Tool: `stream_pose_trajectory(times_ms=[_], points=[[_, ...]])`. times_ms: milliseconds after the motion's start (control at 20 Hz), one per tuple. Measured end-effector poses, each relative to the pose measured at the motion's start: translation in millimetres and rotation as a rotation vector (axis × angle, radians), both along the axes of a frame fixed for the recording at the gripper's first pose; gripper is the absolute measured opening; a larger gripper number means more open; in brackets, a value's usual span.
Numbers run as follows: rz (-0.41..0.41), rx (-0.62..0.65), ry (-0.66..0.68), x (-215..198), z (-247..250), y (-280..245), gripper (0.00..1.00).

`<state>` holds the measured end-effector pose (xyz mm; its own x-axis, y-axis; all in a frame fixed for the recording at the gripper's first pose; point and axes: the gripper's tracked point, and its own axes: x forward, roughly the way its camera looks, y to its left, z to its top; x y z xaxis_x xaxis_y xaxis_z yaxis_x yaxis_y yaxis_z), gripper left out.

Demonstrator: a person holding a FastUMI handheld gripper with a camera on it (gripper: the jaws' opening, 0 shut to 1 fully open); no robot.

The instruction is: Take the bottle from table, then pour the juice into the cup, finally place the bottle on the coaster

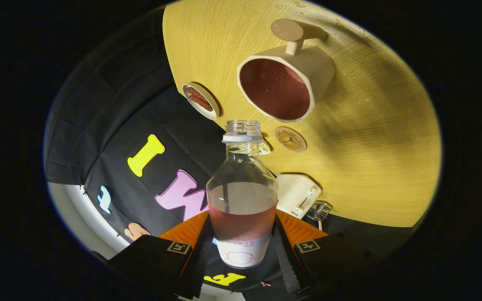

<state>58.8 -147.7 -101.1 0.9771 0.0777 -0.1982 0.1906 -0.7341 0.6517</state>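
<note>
A small dish (200, 100) is seen on the counter (370, 167); the uncapped bottle (242, 196), its label print too small to be read, is gripped between the claw (241, 251) fingers, the filled cup (285, 85) and round coaster (290, 139) lying beyond
</note>
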Motion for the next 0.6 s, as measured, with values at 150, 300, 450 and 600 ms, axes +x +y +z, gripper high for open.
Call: stream_pose_trajectory(times_ms=[150, 300, 450, 600], points=[[0.001, -0.014, 0.004, 1, -3, 2, 0.76], [-0.004, -0.031, 0.007, 2, -5, 5, 0.76], [0.003, -0.084, 0.016, 4, -9, 10, 0.76], [0.084, -0.24, 0.048, 6, -21, 28, 0.76]])
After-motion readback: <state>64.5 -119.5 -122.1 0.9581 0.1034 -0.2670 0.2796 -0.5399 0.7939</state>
